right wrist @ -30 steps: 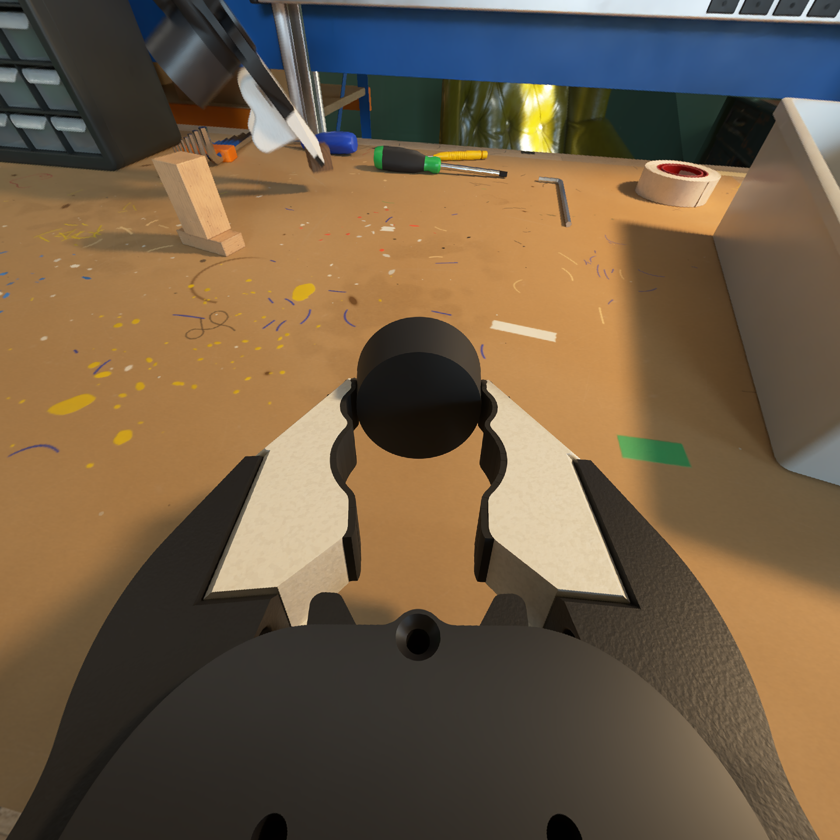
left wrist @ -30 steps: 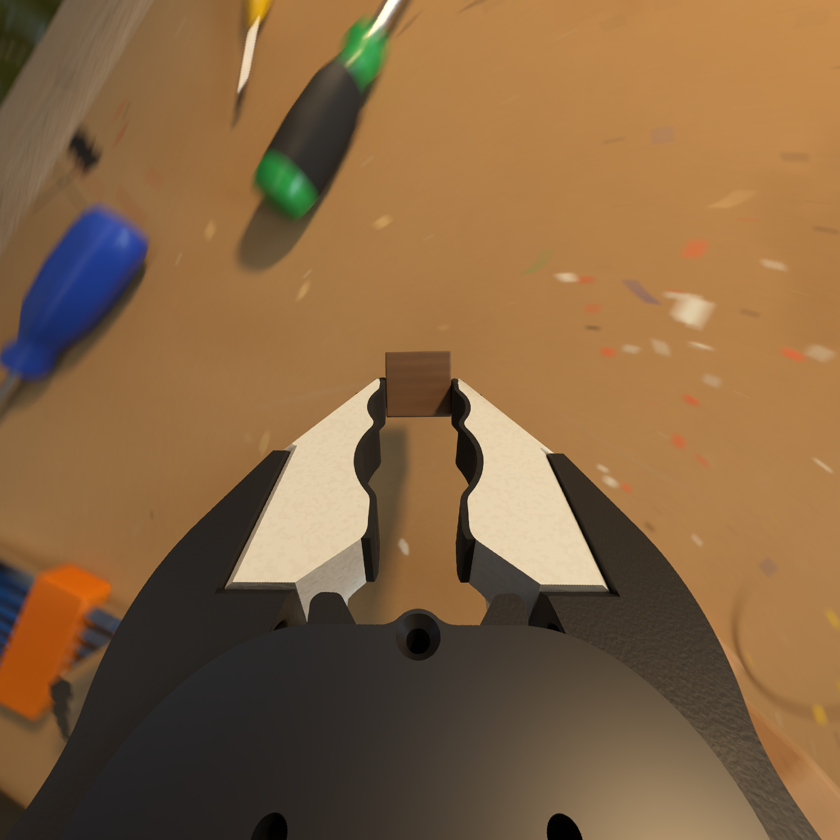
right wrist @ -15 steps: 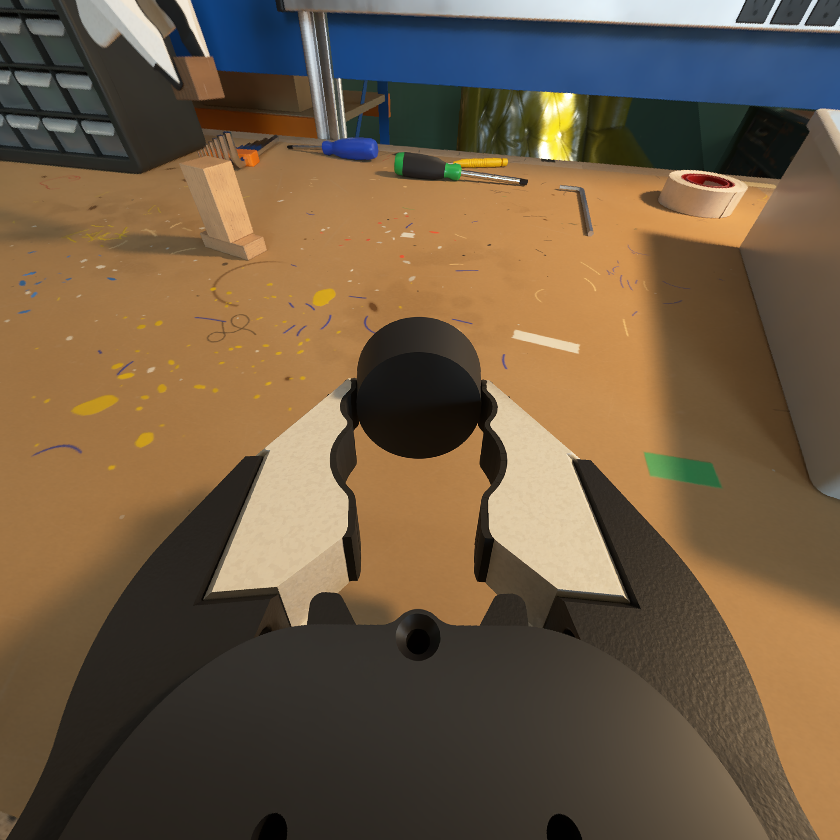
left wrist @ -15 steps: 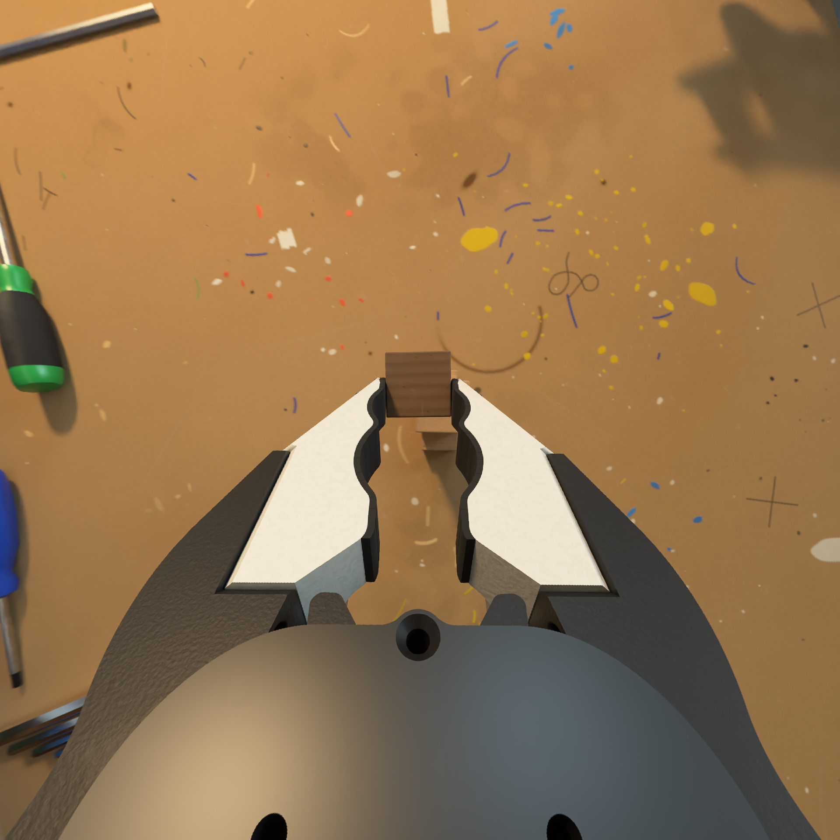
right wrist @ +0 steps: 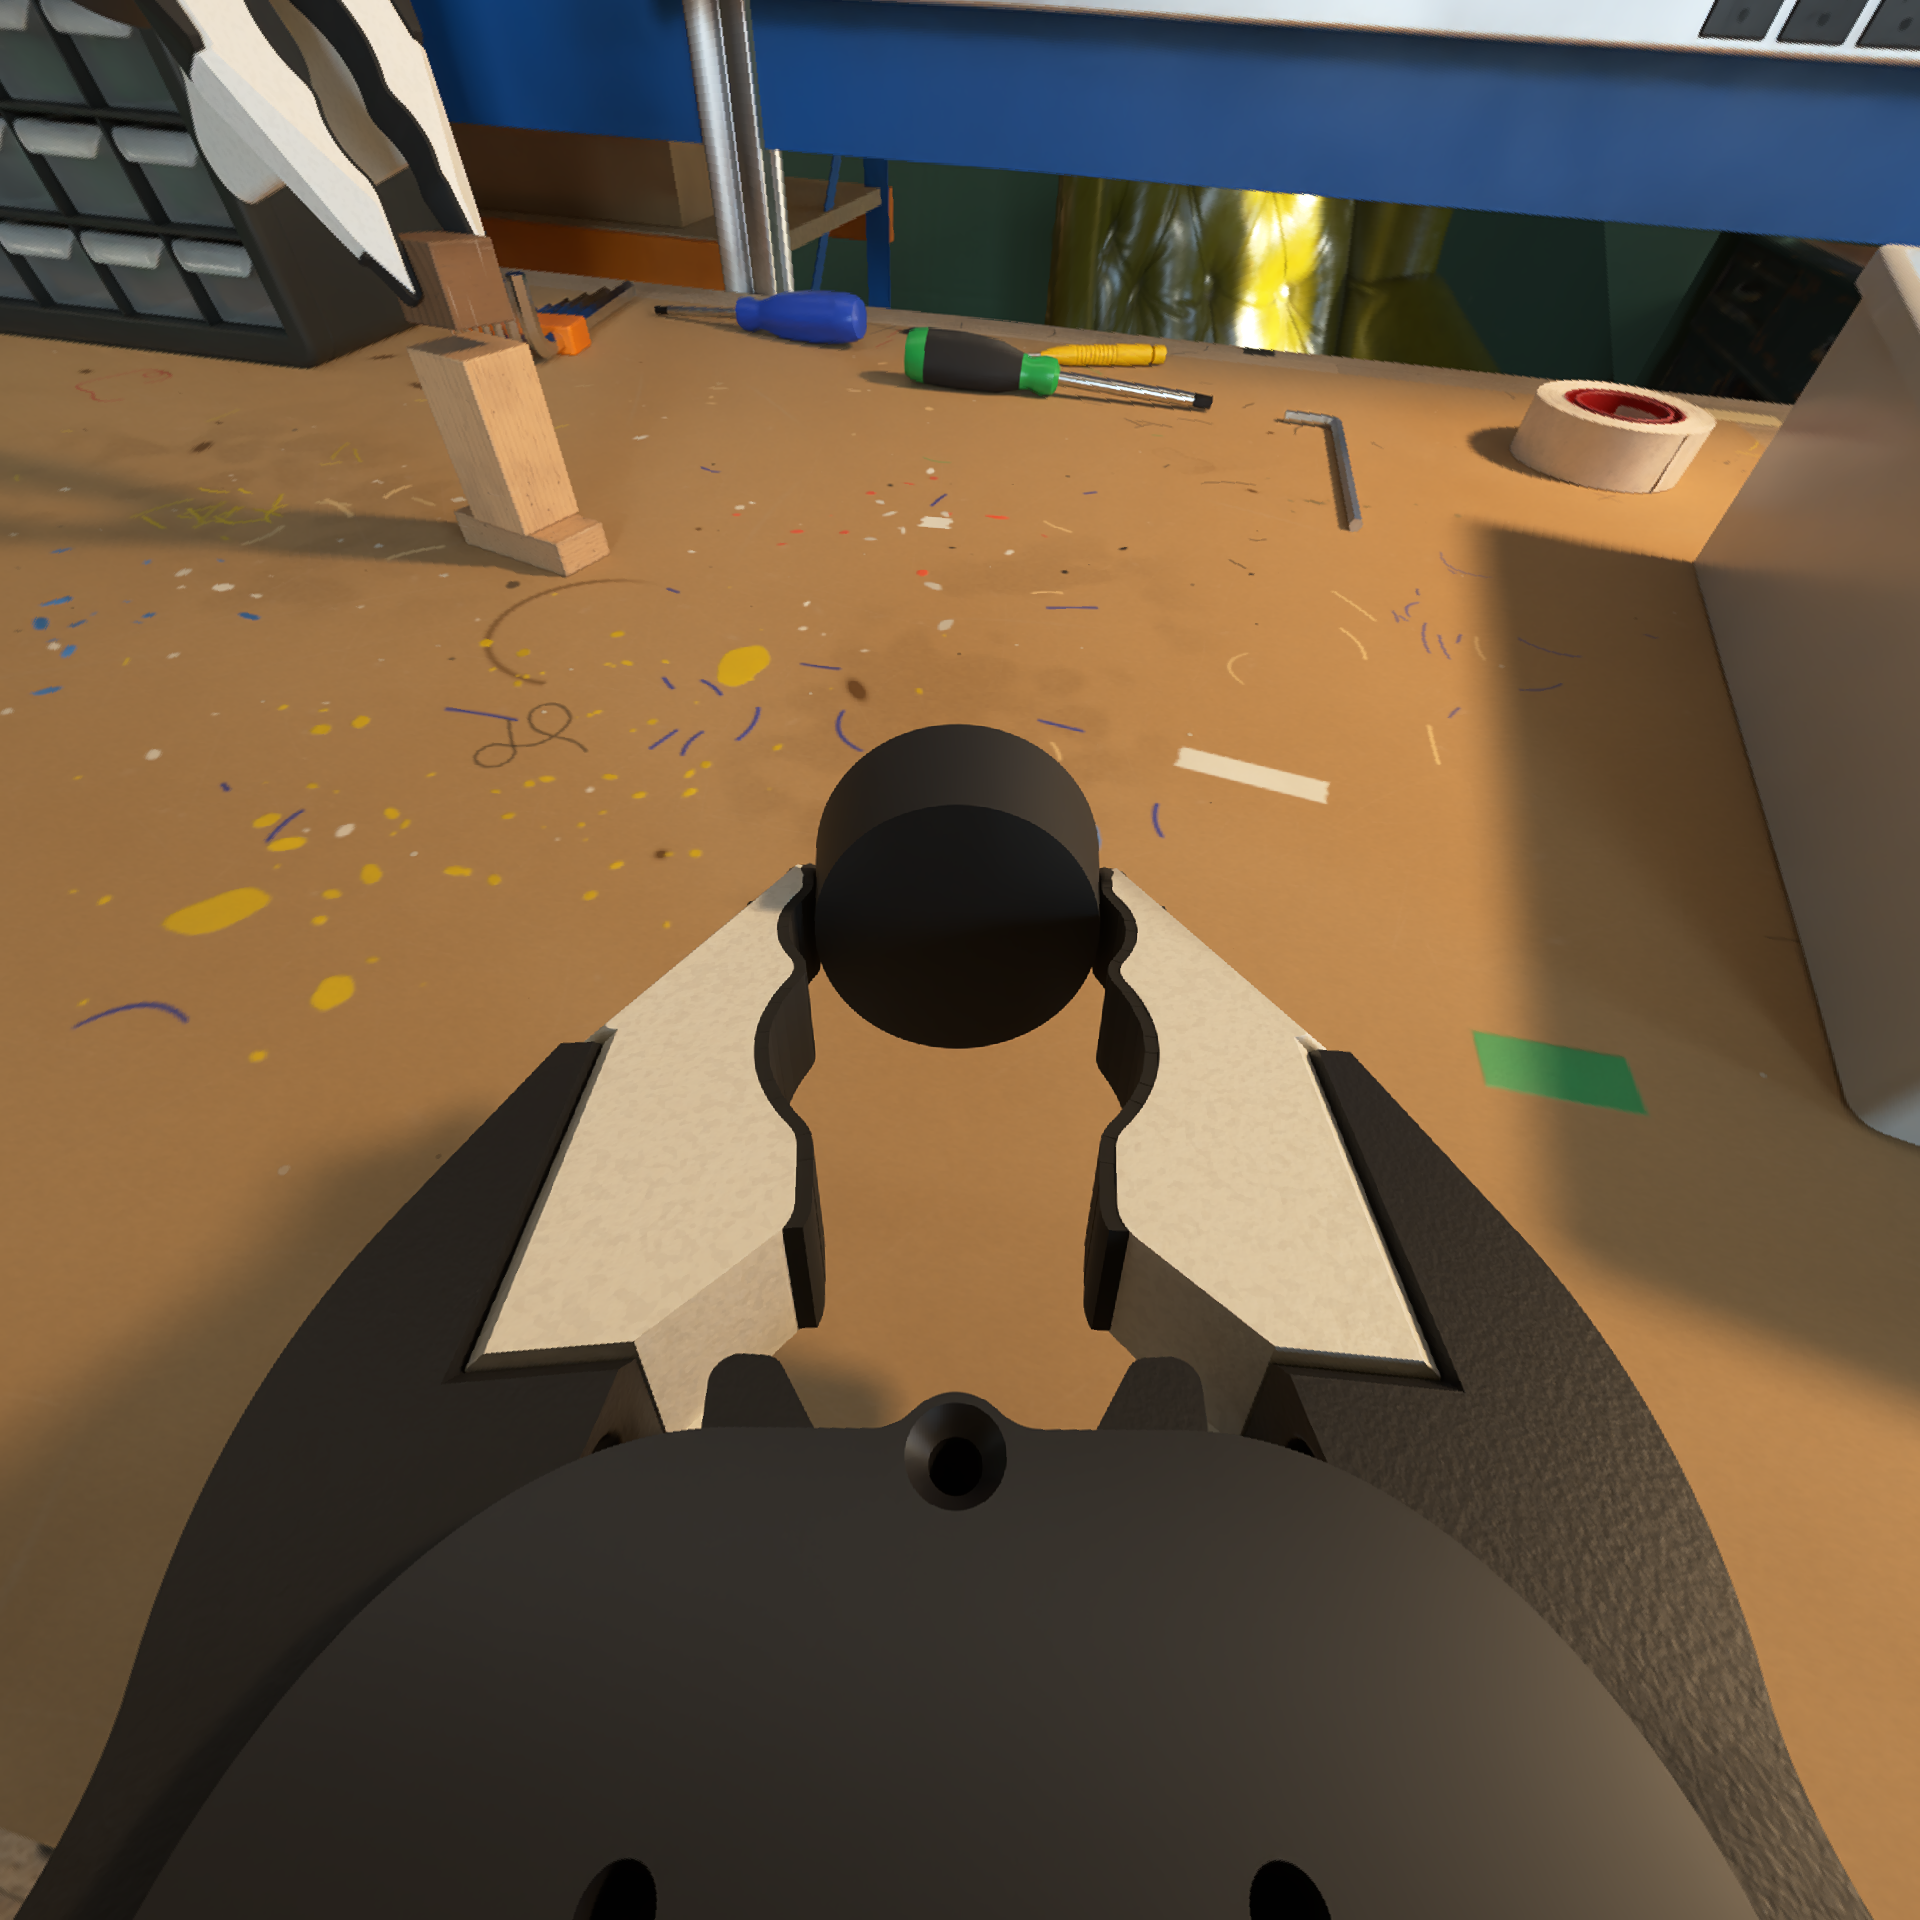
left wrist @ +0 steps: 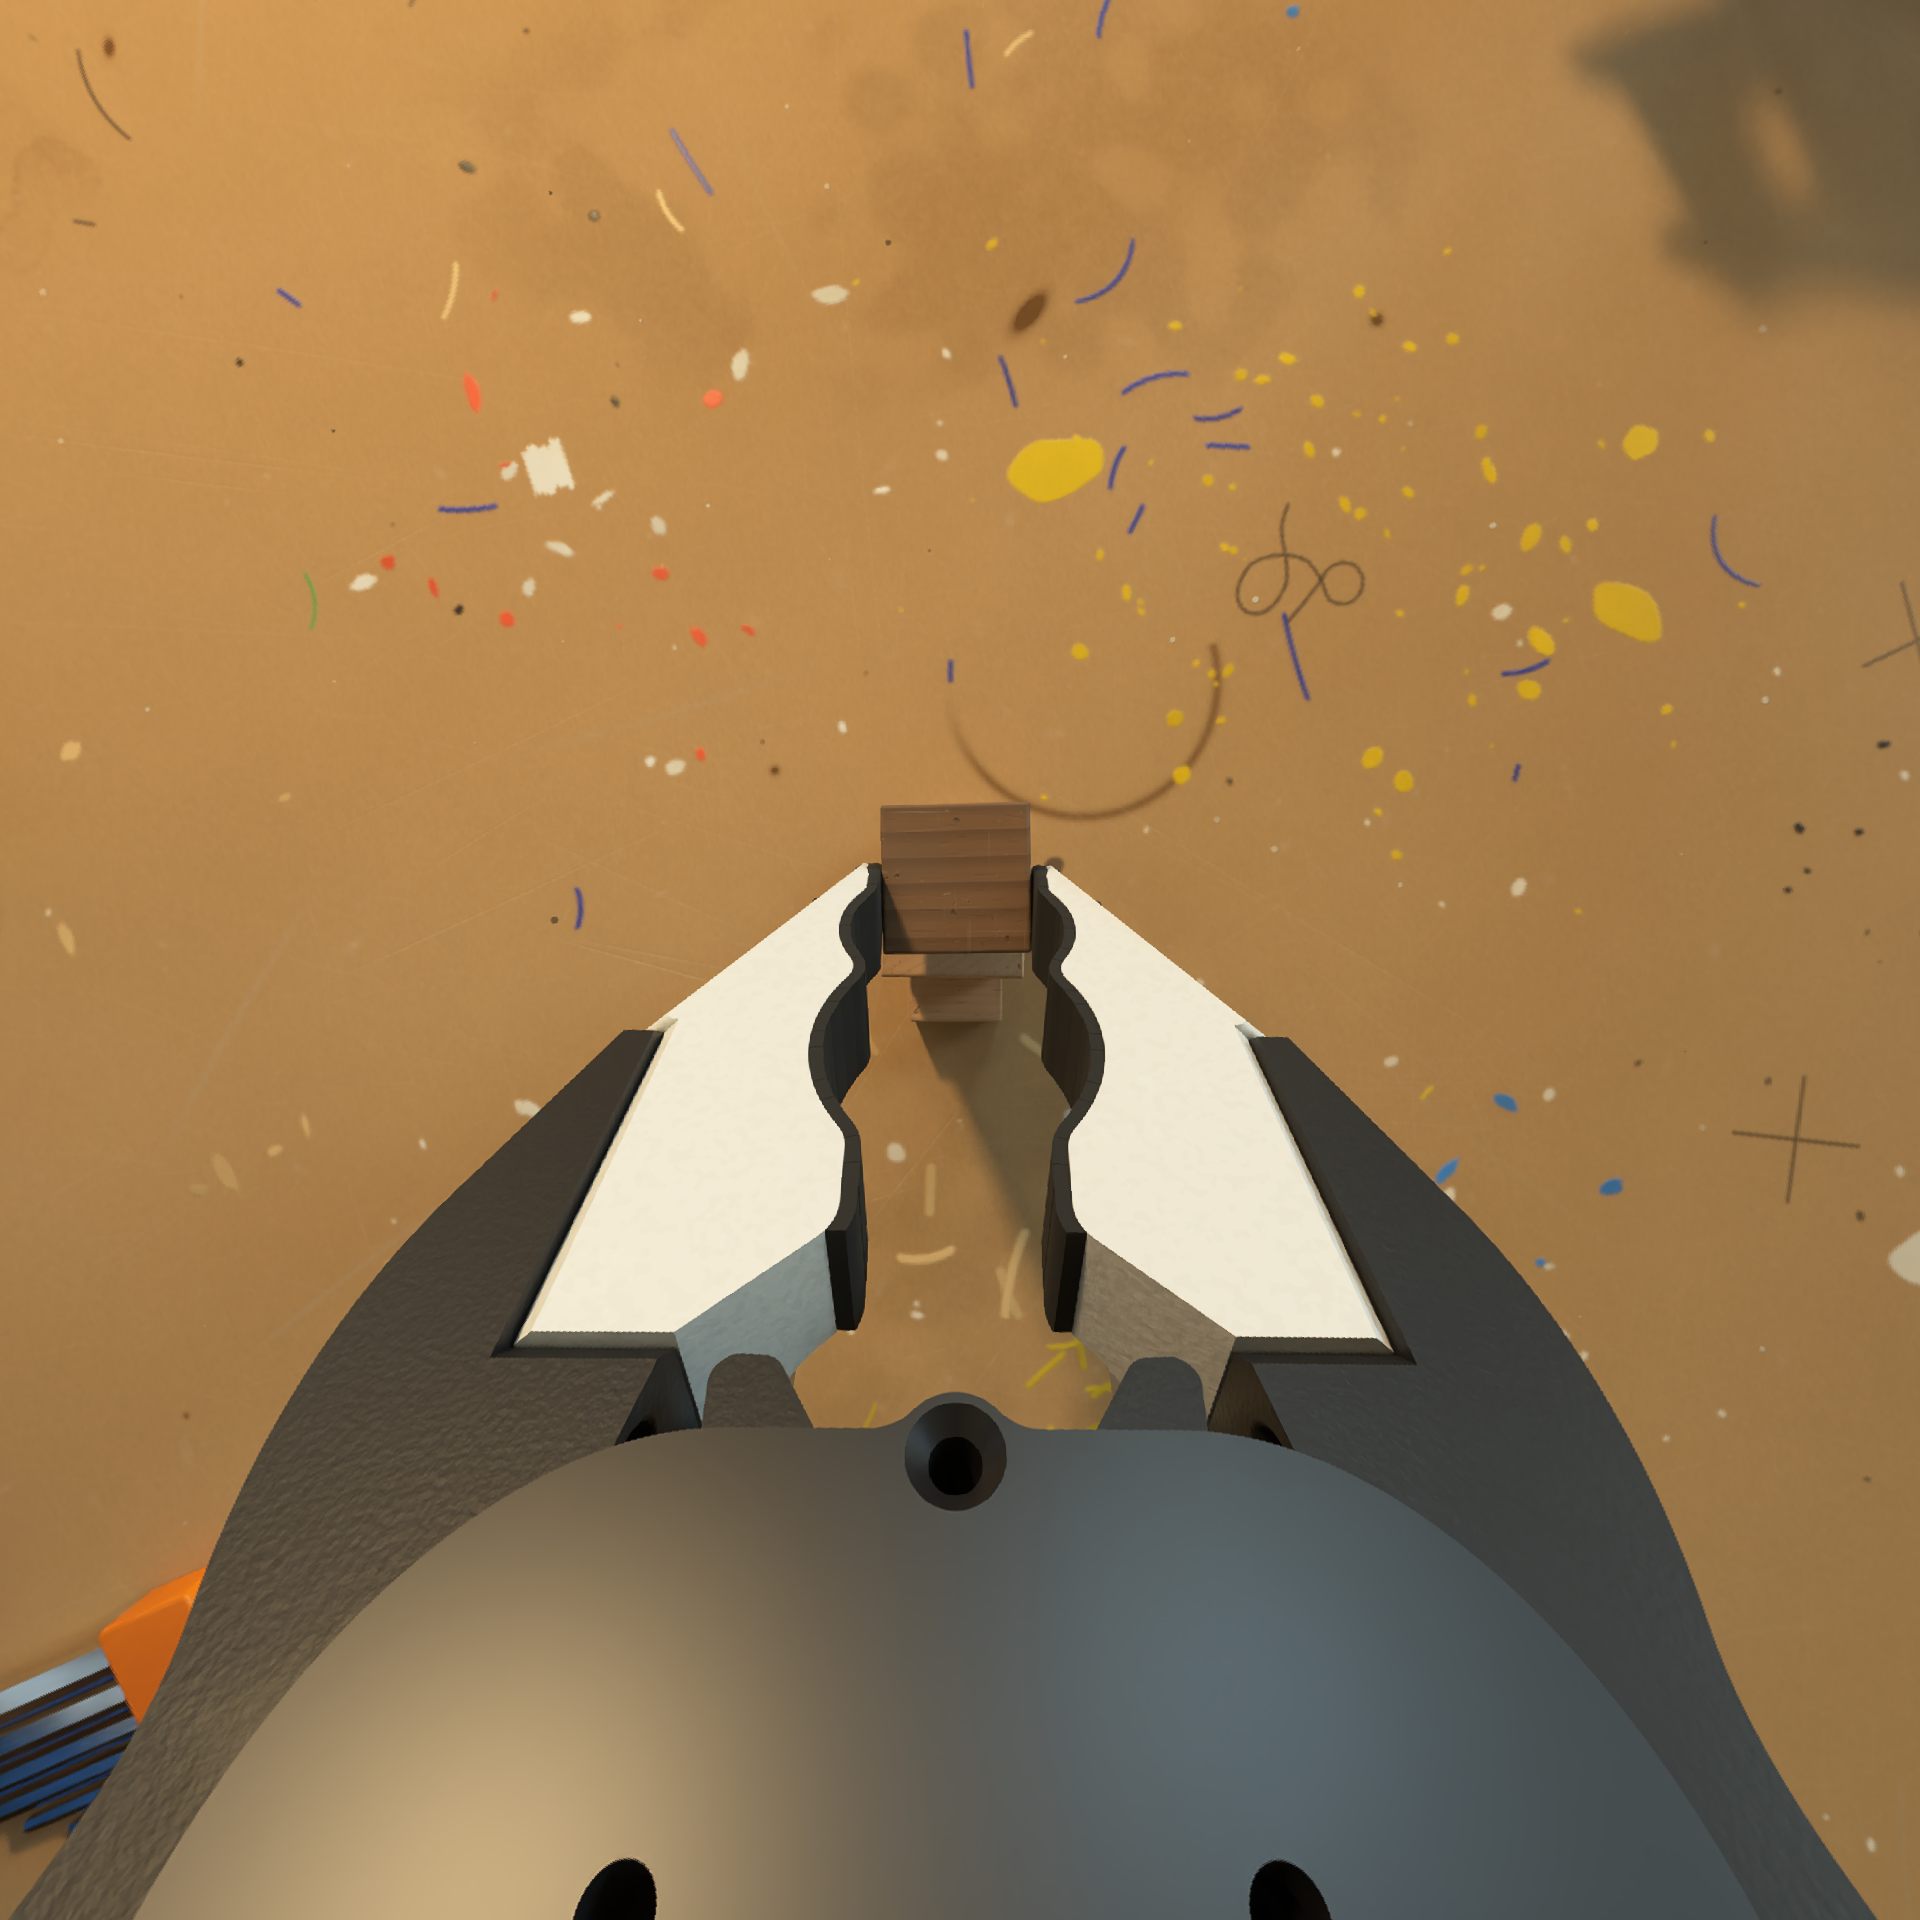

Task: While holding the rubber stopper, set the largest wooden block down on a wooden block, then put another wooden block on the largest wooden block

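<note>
My left gripper (left wrist: 955, 883) is shut on a small dark brown wooden block (left wrist: 955, 878) and points straight down. Just below it the top of the tall light wooden block (left wrist: 961, 989) shows between the fingers. In the right wrist view the left gripper (right wrist: 426, 275) holds that small block (right wrist: 449, 272) a little above the tall block (right wrist: 499, 436), which stands upright on a thin flat wooden block (right wrist: 551, 545). My right gripper (right wrist: 956, 883) is shut on the black rubber stopper (right wrist: 956, 894), held above the bench.
A grey drawer cabinet (right wrist: 125, 208) stands at the back left. Blue (right wrist: 800, 315), green-black (right wrist: 997, 364) and yellow (right wrist: 1107, 355) screwdrivers, a hex key (right wrist: 1335, 468), a hex key set (right wrist: 566, 322) and a tape roll (right wrist: 1605, 431) lie along the back. A pale box (right wrist: 1839, 675) stands at the right.
My left gripper has swung from the screwdrivers to above the tall block and come lower over it, still holding the small block. My right gripper has drifted slightly, stopper still held.
</note>
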Controlling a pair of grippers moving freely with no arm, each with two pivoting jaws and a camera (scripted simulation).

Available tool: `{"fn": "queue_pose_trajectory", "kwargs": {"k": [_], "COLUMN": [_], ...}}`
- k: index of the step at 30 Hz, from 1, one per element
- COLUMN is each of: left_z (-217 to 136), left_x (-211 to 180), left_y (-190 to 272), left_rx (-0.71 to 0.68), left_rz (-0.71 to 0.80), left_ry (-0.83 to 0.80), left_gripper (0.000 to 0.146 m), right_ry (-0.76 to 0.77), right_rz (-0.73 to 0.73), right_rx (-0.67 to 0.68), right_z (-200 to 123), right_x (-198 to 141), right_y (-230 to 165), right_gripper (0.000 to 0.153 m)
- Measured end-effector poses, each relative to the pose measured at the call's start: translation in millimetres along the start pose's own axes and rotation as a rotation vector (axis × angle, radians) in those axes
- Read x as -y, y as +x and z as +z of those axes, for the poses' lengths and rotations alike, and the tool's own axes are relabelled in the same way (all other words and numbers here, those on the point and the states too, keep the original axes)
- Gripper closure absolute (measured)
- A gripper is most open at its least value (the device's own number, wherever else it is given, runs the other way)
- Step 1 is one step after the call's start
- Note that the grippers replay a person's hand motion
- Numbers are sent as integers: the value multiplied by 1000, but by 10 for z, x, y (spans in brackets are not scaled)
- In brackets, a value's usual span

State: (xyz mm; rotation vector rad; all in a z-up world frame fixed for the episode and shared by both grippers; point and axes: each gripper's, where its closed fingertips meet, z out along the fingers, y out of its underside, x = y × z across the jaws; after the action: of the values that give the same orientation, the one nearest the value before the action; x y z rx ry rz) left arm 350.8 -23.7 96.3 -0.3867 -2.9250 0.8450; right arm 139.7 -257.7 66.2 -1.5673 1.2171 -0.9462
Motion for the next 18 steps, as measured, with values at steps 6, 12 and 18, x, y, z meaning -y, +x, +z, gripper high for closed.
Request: {"fn": "queue_pose_trajectory", "kwargs": {"k": [6, 12, 18], "left_z": [48, 58, 63], "left_x": [-31, -41, -38], "left_y": [-21, -22, -19], "left_rx": [7, 5, 4], "left_rz": [-8, -10, -5], "left_ry": [-9, -6, 0], "left_gripper": [118, 118, 118], "right_ry": [-4, -4, -6], "right_rz": [4, 6, 5], "right_rx": [-5, -3, -1], "right_z": [-2, 2, 5], "right_x": [-21, -23, -24], "right_y": [9, 11, 9], "right_gripper": [100, 100, 100]}}
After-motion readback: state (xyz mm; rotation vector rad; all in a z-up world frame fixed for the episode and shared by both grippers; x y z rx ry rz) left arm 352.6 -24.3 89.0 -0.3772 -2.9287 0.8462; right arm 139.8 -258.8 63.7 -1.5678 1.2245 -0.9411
